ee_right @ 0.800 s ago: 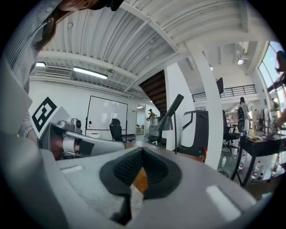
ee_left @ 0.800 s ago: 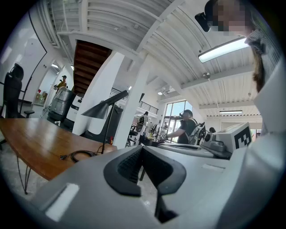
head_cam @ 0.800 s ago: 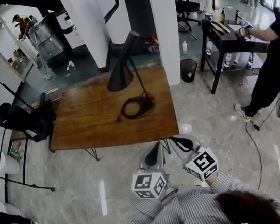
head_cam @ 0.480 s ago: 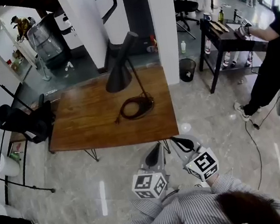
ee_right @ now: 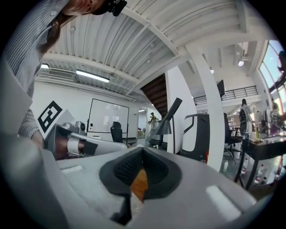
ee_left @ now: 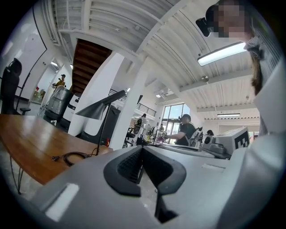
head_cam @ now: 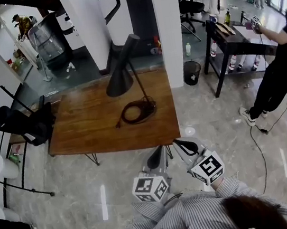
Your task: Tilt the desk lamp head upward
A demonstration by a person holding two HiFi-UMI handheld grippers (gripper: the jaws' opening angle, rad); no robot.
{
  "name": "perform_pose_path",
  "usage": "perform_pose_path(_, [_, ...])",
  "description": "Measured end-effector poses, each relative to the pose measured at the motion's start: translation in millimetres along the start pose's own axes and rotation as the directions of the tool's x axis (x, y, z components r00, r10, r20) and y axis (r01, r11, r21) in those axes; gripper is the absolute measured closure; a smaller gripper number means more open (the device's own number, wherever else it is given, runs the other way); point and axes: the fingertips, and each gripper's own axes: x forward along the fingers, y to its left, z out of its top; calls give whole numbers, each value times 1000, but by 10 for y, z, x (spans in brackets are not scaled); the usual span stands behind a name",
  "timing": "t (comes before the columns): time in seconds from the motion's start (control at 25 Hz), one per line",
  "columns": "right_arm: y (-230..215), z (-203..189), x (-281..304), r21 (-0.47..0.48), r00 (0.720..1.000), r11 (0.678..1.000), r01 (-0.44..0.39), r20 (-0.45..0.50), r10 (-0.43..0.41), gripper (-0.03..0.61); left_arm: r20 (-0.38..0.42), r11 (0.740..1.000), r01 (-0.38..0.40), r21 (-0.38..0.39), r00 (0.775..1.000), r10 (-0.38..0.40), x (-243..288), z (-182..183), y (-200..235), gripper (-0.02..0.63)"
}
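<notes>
We stand back from the desk (head_cam: 89, 127), so the step in hand, as we judge it, is the approach to the lamp (head_cam: 138, 80). The lamp stands towards the far right part of the desk. Its dark cone head (head_cam: 118, 82) droops to the left of the thin stem, and the cord (head_cam: 136, 110) lies coiled at its foot.

We hold both tools level near our chest, well apart from the lamp. The left gripper (head_cam: 156, 159) has its fingers together on nothing. The right gripper (head_cam: 182, 145) likewise has its fingers met at the tips and holds nothing.

To do this well we would come close and open one pair of fingers. We would then take the head near its narrow neck, or press up under its rim, and raise it gently. The other gripper may need to steady the stem or foot, since the lamp looks light and could tip or slide.

We count one lamp, one coil of cord, one wooden desk and two grippers.
</notes>
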Motion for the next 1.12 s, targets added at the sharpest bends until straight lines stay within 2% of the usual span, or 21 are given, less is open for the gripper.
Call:
perform_pose_path(0.24, [-147, 17, 8, -80, 999, 996, -34, -15, 32, 575, 6, 999, -47, 20, 999, 47, 173, 2, 128, 624])
perform_pose_path(0.52, [-370, -150, 388, -72, 998, 996, -46, -40, 43, 575, 26, 996, -89, -22, 996, 89, 438, 102, 619, 592])
perform_pose_path(0.6, [-461, -183, 574, -78, 997, 996, -41, -65, 36, 575, 29, 995, -88, -44, 996, 89, 558, 161, 796, 584])
perform_pose_path(0.68, [-540, -178, 779, -75, 998, 996, -37, -51, 33, 575, 34, 995, -80, -56, 996, 82, 685, 238, 951, 578])
perform_pose_path(0.92, [-783, -102, 1463, -78, 999, 996, -33, -40, 30, 575, 49, 999, -41, -34, 998, 42, 1079, 552, 1452, 563])
perform_pose_path(1.12, [-958, -164, 1990, -122, 996, 991, -59, -73, 51, 569, 30, 999, -16, -44, 999, 17, 1374, 605, 1806, 557])
